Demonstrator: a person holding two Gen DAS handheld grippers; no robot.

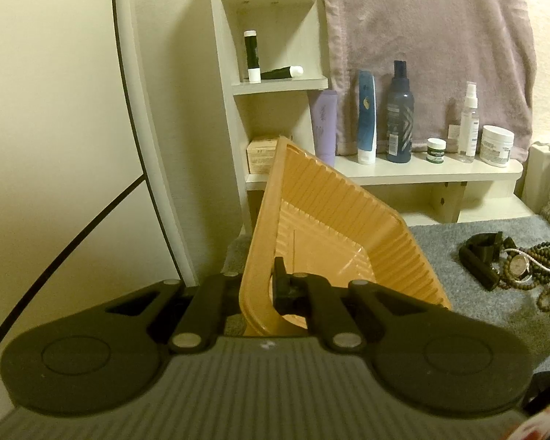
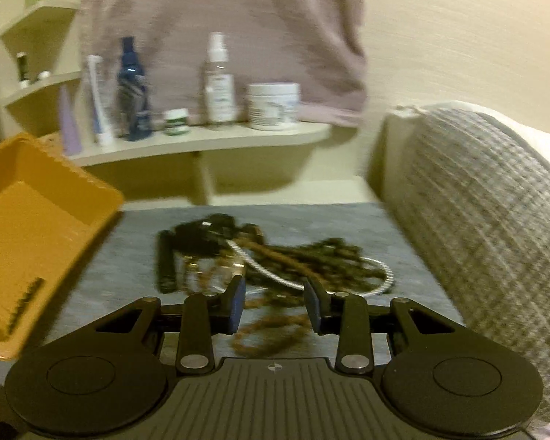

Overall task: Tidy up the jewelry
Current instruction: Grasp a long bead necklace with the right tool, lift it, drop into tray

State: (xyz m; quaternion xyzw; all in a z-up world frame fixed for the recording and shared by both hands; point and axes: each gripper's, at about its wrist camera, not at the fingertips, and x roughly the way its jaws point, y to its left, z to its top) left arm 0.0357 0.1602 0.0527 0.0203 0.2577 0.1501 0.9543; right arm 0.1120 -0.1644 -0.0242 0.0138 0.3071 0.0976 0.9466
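While your left claw (image 1: 271, 289) stays nothing more than a clamp on the near rim of the orange tray (image 1: 311, 227), holding it tipped up off the grey mat (image 1: 458, 293), the work falls to your right claw (image 2: 275, 304). Its jaws stand partly apart with nothing pressed between them. The jewelry pile (image 2: 267, 260) lies straight ahead of that claw and just beyond its tips, on the mat: dark bead strands, a white beaded cord (image 2: 348, 282) looping to the right, and a brownish strand (image 2: 271, 333) trailing back under the gap between the jaws. A black strap (image 2: 165, 260) lies at the pile's left edge, its long axis running away from you, and the left view shows a watch (image 1: 519, 266) nestled in the tangle.

The tray sits to the pile's left in the right view, its open side facing the jewelry, so the right hand is plainly the nearer one.

Nothing stands between claw and pile. A checked cushion (image 2: 476, 220) crowds the right side, and the shelf (image 2: 201, 143) of bottles stands behind, well clear. Expect tangled strands to drag neighbours along.
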